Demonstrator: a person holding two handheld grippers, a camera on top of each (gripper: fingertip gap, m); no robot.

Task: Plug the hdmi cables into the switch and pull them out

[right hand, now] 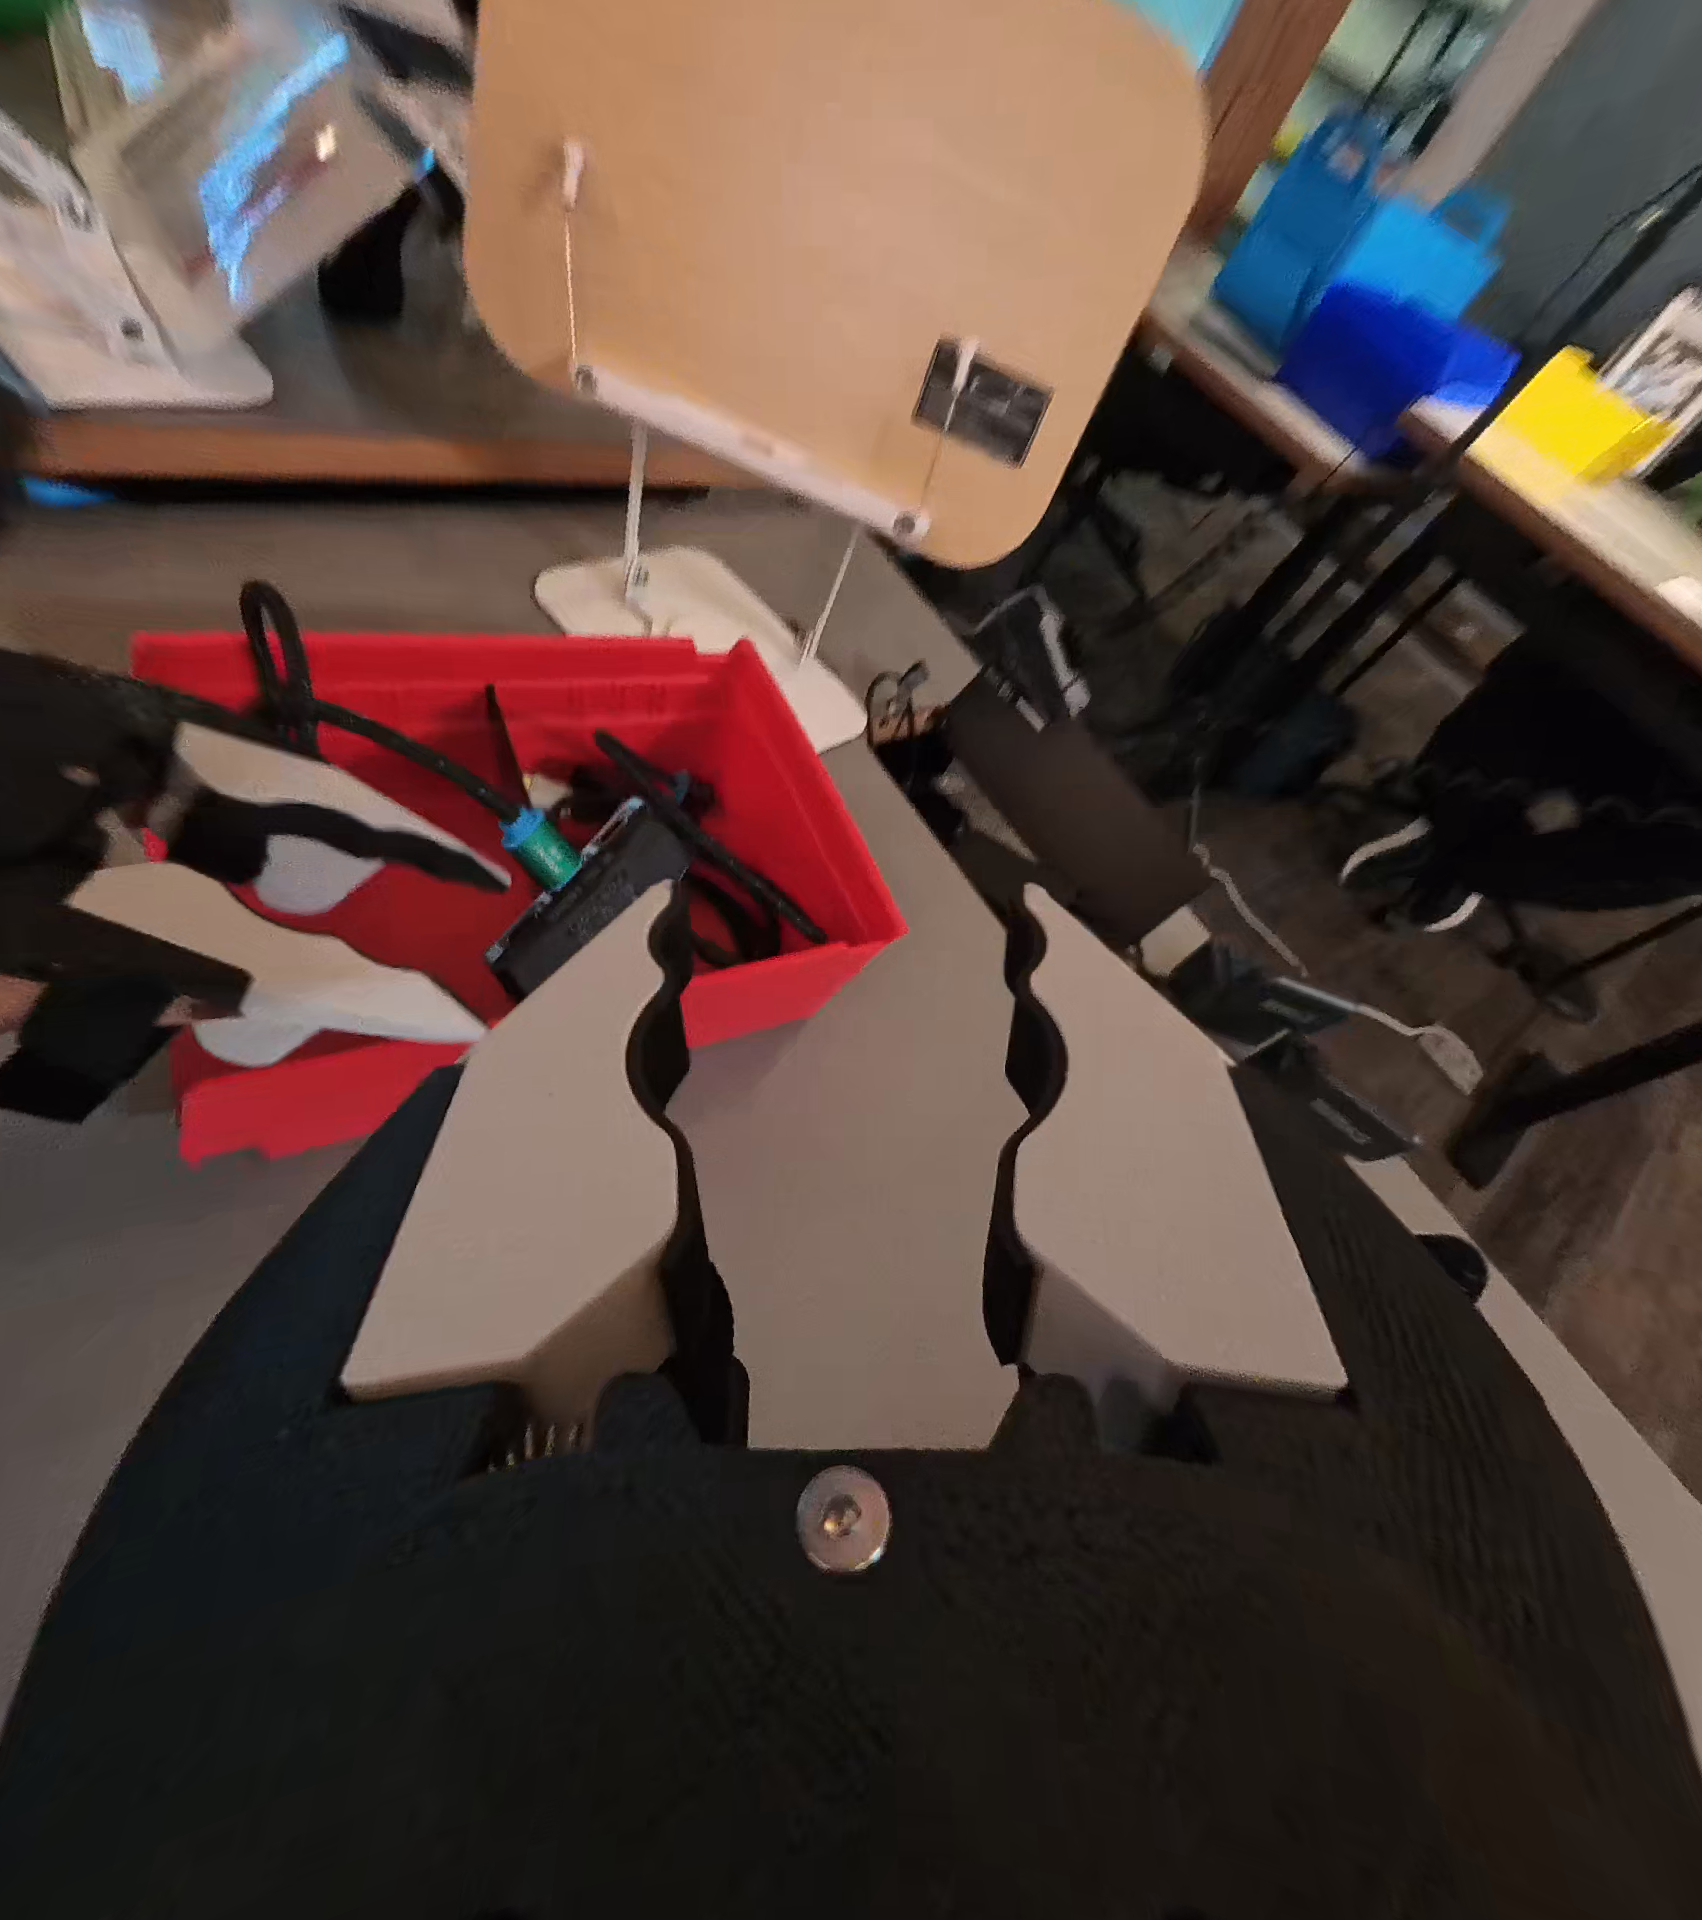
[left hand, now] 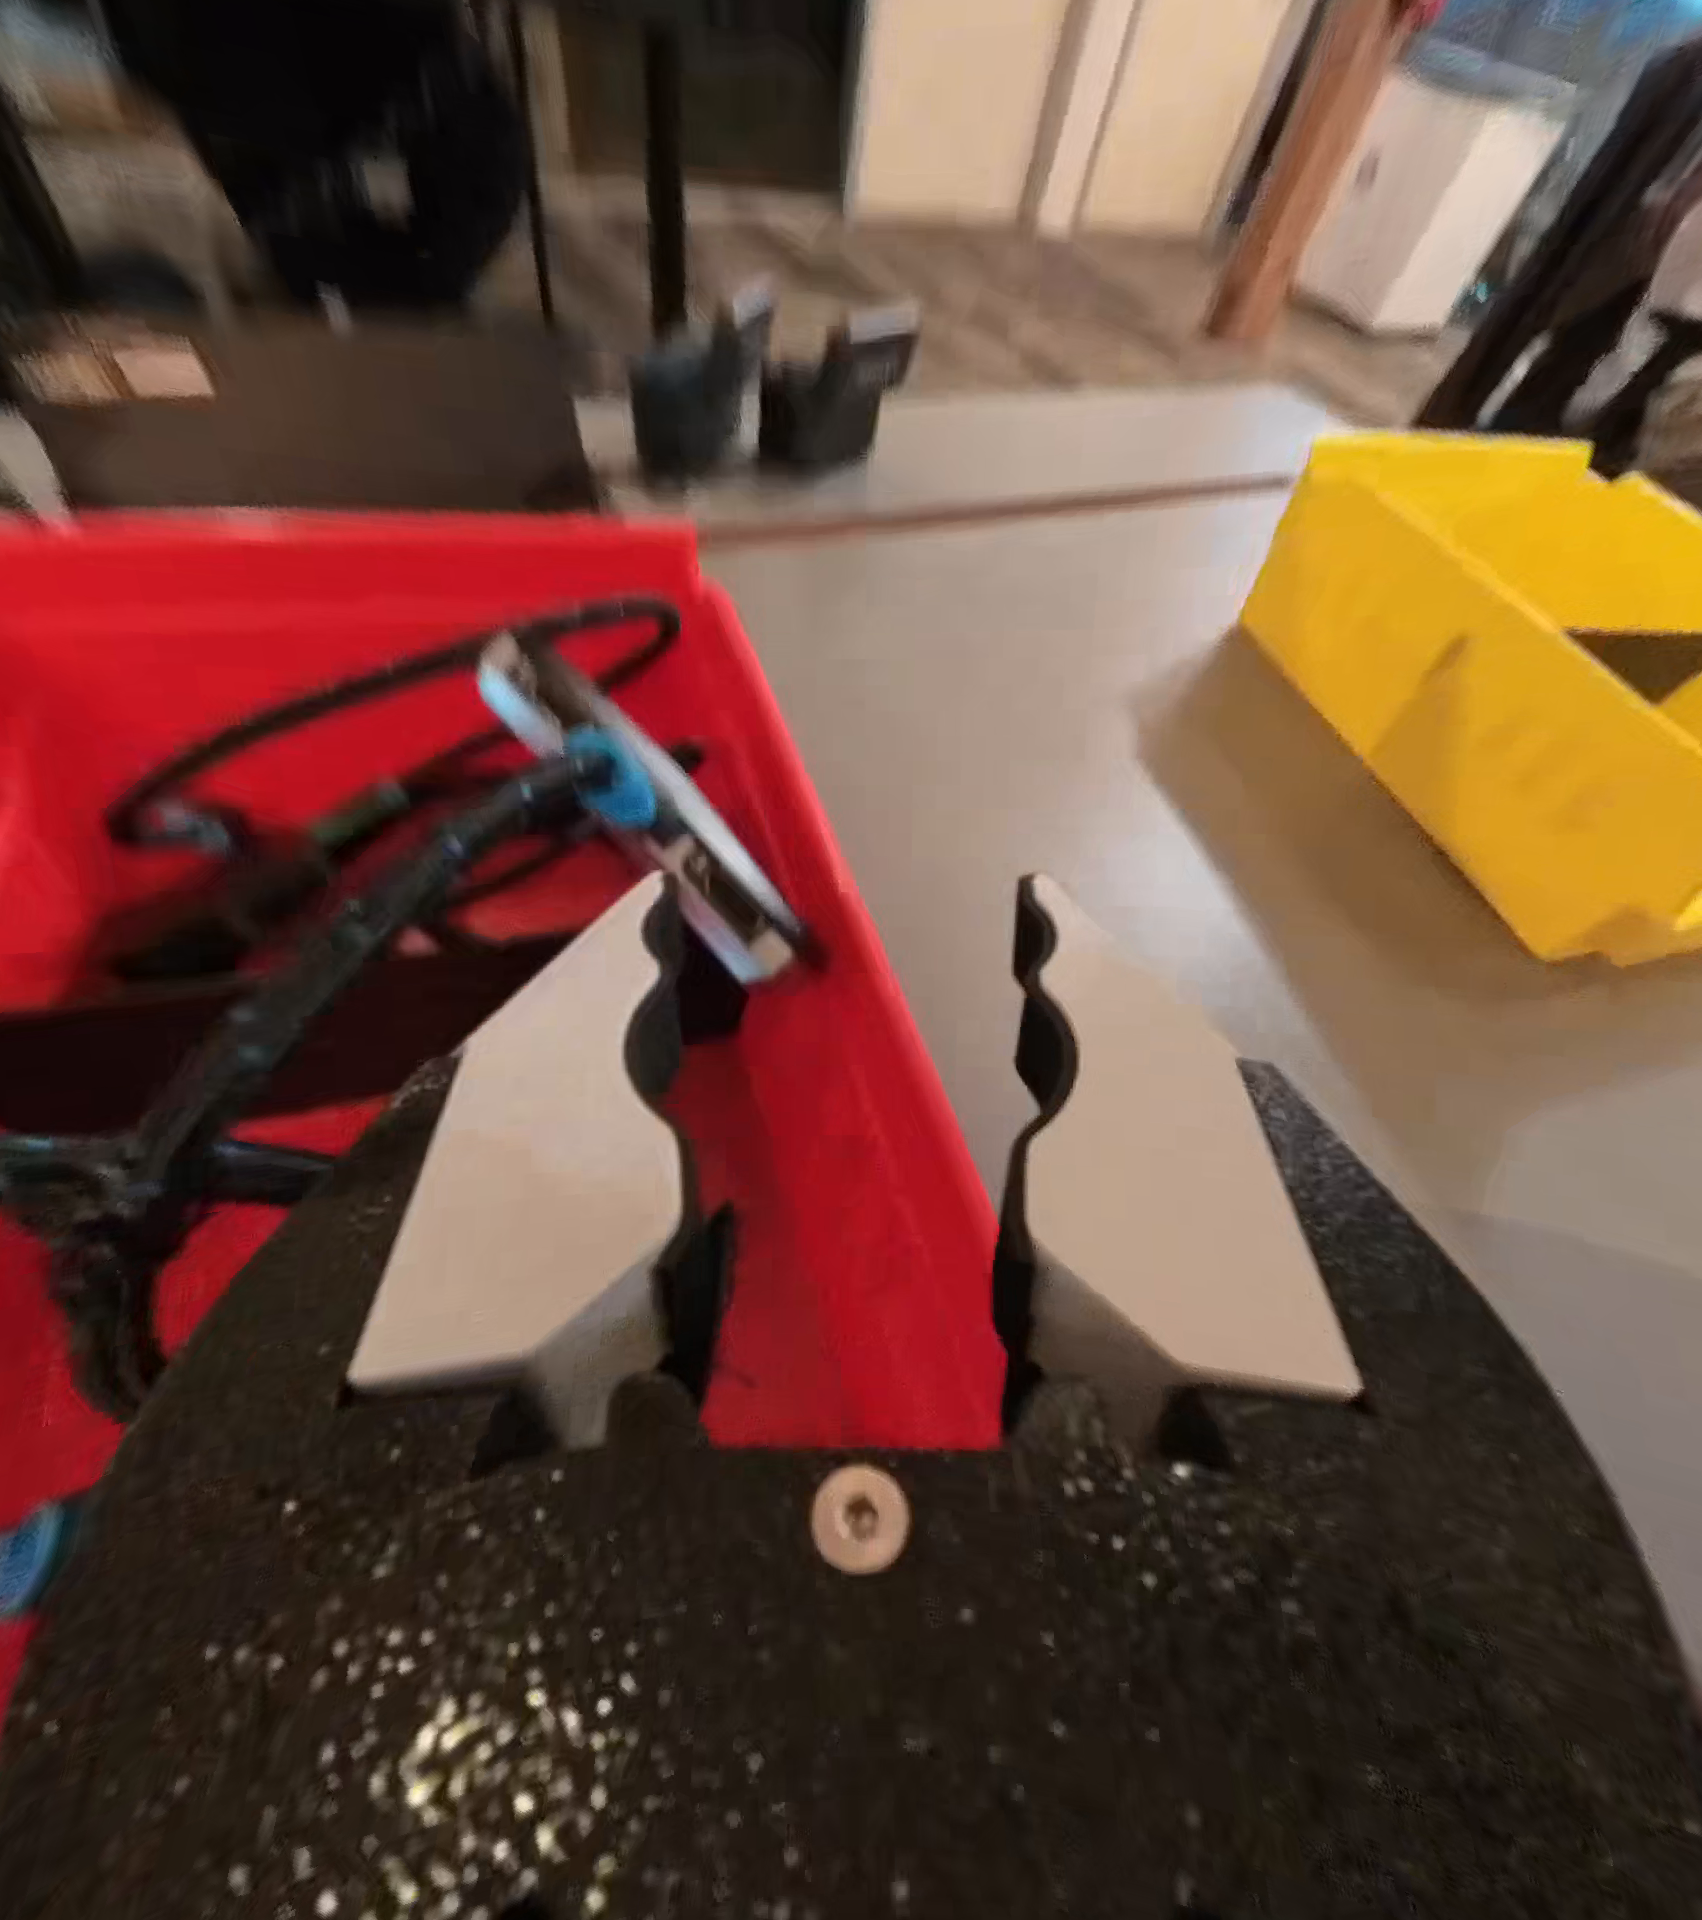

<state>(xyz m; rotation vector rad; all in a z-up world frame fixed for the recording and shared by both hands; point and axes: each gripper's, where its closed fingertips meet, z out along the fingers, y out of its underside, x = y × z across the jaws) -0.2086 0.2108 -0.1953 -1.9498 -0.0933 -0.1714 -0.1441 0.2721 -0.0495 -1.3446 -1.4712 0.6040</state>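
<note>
On a smooth pale grey table (left hand: 1086,727), left wrist view: beyond its far edge a blurred room with dark stands, a patterned floor and pale cabinet fronts. A red bin (left hand: 826,1039) of matt plastic sits left and near, straight-walled. Inside it the switch (left hand: 639,821), a slim box with a shiny silvery edge, leans tilted against the right wall; black braided hdmi cables (left hand: 234,1049) loop around it, one with a blue collar meeting the switch's face. A yellow bin (left hand: 1512,748), angular, with a triangular cut-out, stands far right, well apart. Two dark holders (left hand: 774,395) at the far table edge. The left gripper (left hand: 842,894) is released, holding nothing: grey wedge fingers (left hand: 535,1195) with wavy black pads, on a coarse speckled black body, straddling the red bin's right wall

Right wrist view: same grey table, red bin now far left. The switch (right hand: 587,904) reads as a black box lying aslant in the bin, a green-and-blue plug (right hand: 540,847) at its upper end. The left gripper enters from the left over the bin, gaping. A tan rounded board (right hand: 805,239) on a thin white stand rises beyond. Right of the table: dark floor, black frames, blue and yellow bins on another table. The right gripper (right hand: 847,904) is spread wide over bare table, empty
</note>
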